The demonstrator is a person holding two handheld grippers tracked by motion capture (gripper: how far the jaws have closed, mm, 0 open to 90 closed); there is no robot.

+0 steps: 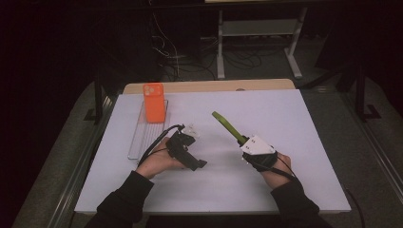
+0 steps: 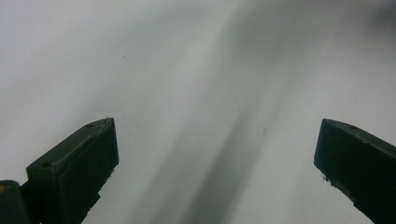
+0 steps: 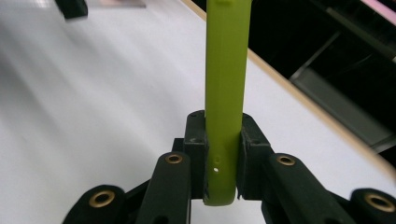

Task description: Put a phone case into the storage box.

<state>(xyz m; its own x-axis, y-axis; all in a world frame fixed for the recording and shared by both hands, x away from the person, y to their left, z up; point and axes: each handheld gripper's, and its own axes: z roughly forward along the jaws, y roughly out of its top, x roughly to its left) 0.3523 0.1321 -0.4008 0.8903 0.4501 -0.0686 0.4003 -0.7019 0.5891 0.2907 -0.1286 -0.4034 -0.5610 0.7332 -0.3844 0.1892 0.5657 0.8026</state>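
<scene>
A lime-green phone case (image 1: pixel 227 125) sticks out edge-on from my right gripper (image 1: pixel 242 141), slanting up and toward the back left above the table. In the right gripper view both jaws press on the lower end of the green case (image 3: pixel 226 70), so the right gripper (image 3: pixel 223 156) is shut on it. My left gripper (image 1: pixel 187 151) rests at the table's left centre, tipped down at the white surface. In the left gripper view the left gripper (image 2: pixel 215 158) stands wide open with only bare table between the jaws. An orange phone case (image 1: pixel 154 102) stands upright at the back left.
The orange case sits at the far end of a clear slotted rack (image 1: pixel 140 140) along the left side of the white table (image 1: pixel 285 114). A wooden edge (image 1: pixel 209 86) runs along the back. Desk legs and cables lie beyond in the dark.
</scene>
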